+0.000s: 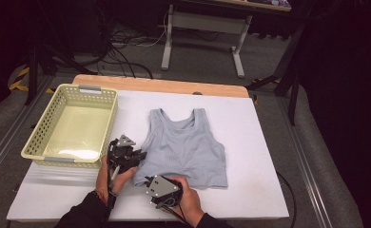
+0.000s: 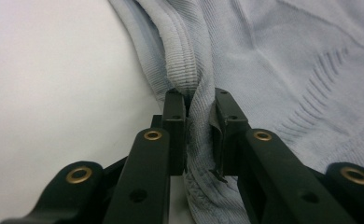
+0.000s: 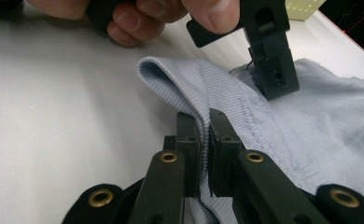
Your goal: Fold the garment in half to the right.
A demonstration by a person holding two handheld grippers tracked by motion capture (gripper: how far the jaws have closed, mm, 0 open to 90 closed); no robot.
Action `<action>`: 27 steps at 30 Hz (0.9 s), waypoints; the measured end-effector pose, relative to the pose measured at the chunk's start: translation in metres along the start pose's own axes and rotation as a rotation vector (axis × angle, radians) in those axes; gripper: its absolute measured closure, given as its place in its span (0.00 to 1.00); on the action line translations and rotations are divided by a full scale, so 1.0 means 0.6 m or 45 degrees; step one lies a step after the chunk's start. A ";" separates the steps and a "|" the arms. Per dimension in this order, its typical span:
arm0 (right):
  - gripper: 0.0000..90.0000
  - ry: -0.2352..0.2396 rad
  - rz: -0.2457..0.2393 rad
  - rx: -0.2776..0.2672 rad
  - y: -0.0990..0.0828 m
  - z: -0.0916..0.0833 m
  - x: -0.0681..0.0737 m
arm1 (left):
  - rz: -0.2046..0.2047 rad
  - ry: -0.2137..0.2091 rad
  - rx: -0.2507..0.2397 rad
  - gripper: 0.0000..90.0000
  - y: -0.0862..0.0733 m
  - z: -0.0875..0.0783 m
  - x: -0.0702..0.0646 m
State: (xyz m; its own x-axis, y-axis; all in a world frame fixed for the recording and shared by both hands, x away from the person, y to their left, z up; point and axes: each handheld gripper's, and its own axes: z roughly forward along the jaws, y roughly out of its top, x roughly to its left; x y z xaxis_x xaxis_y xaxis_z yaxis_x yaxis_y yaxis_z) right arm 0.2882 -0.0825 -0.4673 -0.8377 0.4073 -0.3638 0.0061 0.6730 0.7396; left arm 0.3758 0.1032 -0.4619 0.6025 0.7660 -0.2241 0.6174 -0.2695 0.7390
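The left gripper's (image 2: 199,109) fingers (image 2: 175,126) pinch a fold of the top's (image 1: 186,147) ribbed hem, the cloth bunched between the pads. The right gripper's (image 3: 204,128) fingers (image 3: 189,149) are pressed together on the same hem a little farther along, its rounded edge rising just above them. In the right gripper view the left gripper's black tip stands on the cloth just beyond, with fingers of the left hand (image 1: 113,178) behind it; the right hand (image 1: 189,199) holds its gripper at the near edge of the desk (image 1: 259,142).

The top lies flat on the desk's white cover, straps pointing away from the person, hem toward them; both grips sit at its near left corner, close to each other. It looks light, soft and stretchy, a thin knit that would sag and drape once lifted and is unlikely to slip from the pads. The doubled hem is the firmest place to hold it; for folding or carrying, grips set wider apart along the hem or at the side seams would likely keep it from bunching.

Counted: one top, two grippers, one basket (image 1: 105,118). The basket stands just left of the top, pale yellow, perforated, with nothing visible inside.
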 end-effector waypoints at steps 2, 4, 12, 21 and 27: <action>0.95 0.006 0.004 -0.004 0.001 0.000 -0.001 | 0.009 0.015 -0.023 0.88 0.002 -0.009 -0.001; 0.95 0.011 0.009 -0.017 0.003 0.001 -0.001 | 0.009 0.011 -0.046 0.89 0.004 -0.016 -0.001; 0.95 0.030 0.025 -0.029 0.007 -0.004 0.001 | 0.117 0.082 -0.021 0.89 0.000 -0.017 -0.028; 0.95 0.042 0.041 -0.035 0.008 -0.010 -0.001 | 0.115 0.071 -0.066 0.89 0.005 -0.025 -0.028; 0.95 0.039 0.066 -0.062 0.012 -0.018 -0.008 | 0.131 0.060 -0.103 0.89 0.015 -0.031 -0.032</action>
State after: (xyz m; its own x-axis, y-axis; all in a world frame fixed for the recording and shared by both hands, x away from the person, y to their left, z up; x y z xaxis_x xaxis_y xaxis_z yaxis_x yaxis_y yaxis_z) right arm 0.2862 -0.0863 -0.4543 -0.8532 0.4216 -0.3072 0.0243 0.6204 0.7839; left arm 0.3603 0.0967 -0.4392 0.6347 0.7640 -0.1160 0.5099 -0.3013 0.8057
